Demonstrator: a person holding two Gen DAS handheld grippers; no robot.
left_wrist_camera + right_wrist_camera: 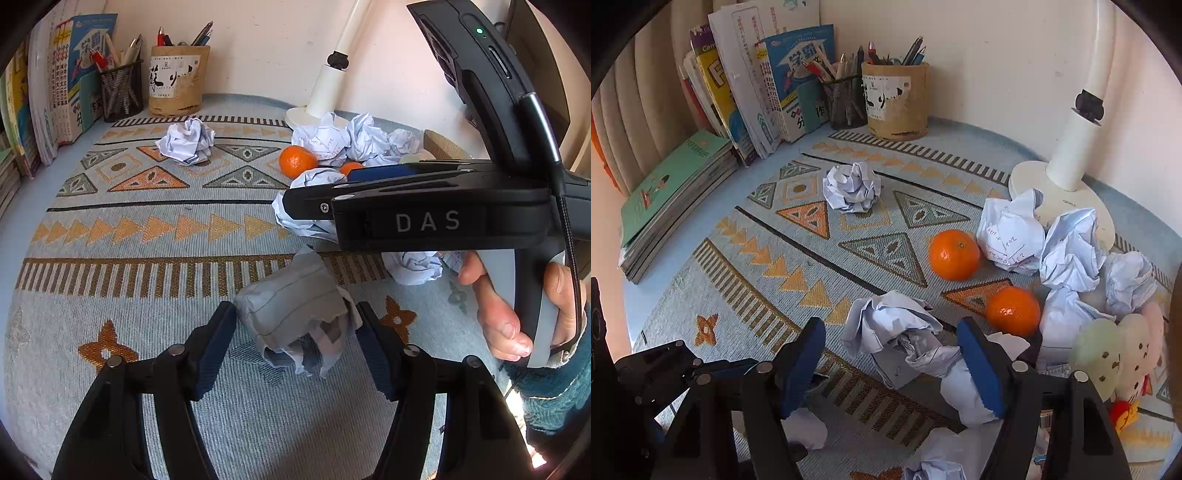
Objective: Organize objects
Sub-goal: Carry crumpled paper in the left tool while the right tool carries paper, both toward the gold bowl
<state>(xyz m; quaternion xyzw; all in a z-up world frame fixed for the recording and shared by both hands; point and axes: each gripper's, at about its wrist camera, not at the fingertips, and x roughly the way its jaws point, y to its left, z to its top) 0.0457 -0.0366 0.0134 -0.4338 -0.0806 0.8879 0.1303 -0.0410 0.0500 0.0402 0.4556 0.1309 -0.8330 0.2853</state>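
Observation:
Several crumpled paper balls and two oranges (955, 254) (1013, 311) lie on a patterned blue tablecloth (738, 258). In the left wrist view my left gripper (295, 328) has its blue pads on both sides of a grey crumpled paper ball (295, 314), shut on it. In the right wrist view my right gripper (892, 354) is open around another paper ball (897, 332) that rests on the cloth. The right gripper also shows from the side in the left wrist view (295, 205), above more paper. A lone paper ball (852, 187) lies farther back.
Books (746, 96) stand at the back left, and a flat stack (676, 199) lies beside them. Two pen holders (895, 99) (845, 100) stand at the wall. A white lamp base (1060, 192) is at the right, plush toys (1119, 362) near the right edge.

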